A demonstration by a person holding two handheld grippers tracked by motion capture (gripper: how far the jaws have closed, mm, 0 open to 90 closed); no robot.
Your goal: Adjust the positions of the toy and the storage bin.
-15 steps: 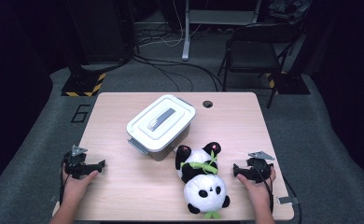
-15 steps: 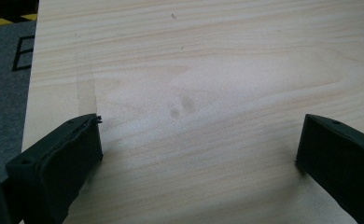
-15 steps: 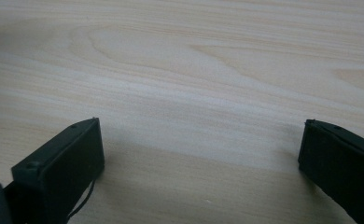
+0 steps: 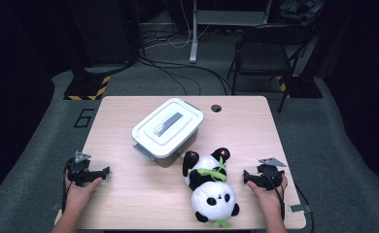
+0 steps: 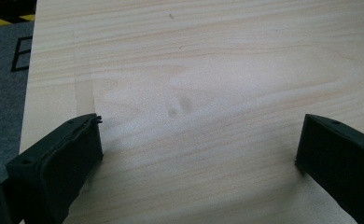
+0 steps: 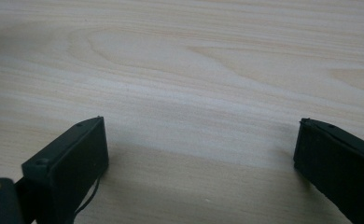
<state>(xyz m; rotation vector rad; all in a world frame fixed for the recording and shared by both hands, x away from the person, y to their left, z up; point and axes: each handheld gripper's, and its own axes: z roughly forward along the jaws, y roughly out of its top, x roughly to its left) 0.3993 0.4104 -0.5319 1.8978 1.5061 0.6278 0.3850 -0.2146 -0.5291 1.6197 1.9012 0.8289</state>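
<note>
Hands at rest on the table (image 4: 129,204), 2 grippers wide and empty, panda toy (image 4: 209,187) lying between them toward the right.

Left gripper (image 4: 105,171) sits at 8 o'clock of the tabletop, forearm coming in from the near edge, hand flat behind it, jaws pointing toward 3 o'clock and spread wide over bare wood. Right gripper (image 4: 246,175) sits at 4 o'clock, jaws pointing toward 9 o'clock at the panda toy, also spread wide with nothing in them. The panda toy lies on its back near the right gripper, head toward 6 o'clock. White lidded box (image 4: 167,127) stands at the centre, just beside the toy's feet at 11 o'clock of it. A folding chair (image 4: 265,53) stands on the floor past the table at 1 o'clock.
</note>
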